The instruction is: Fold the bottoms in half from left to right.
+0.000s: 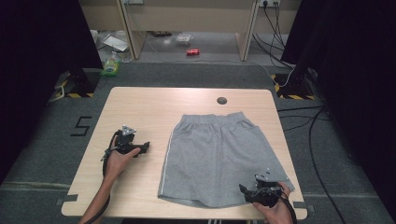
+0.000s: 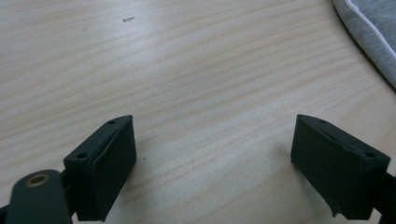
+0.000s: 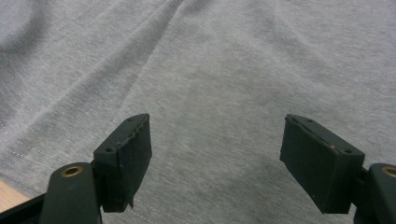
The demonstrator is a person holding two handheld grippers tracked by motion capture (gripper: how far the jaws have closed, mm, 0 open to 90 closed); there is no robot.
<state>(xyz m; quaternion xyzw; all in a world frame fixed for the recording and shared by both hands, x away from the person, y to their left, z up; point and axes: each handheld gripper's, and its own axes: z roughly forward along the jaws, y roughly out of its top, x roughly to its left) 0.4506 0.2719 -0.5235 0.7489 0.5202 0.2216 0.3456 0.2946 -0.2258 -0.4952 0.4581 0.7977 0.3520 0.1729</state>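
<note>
Grey shorts (image 1: pixel 219 156) lie flat on the wooden table (image 1: pixel 140 107), waistband far, hems toward the person. Right gripper (image 1: pixel 246 192) sits over the near right hem, jaws apart, nothing clamped; left gripper (image 1: pixel 144 147) rests on bare wood just beside the white-piped side seam (image 1: pixel 166 158), jaws apart. Risk: a shallow pinch may catch one fabric layer only, so the hem could drag and wrinkle. The right gripper view resolves hem stitching (image 3: pixel 18 156); the high view gives the garment's whole outline.
</note>
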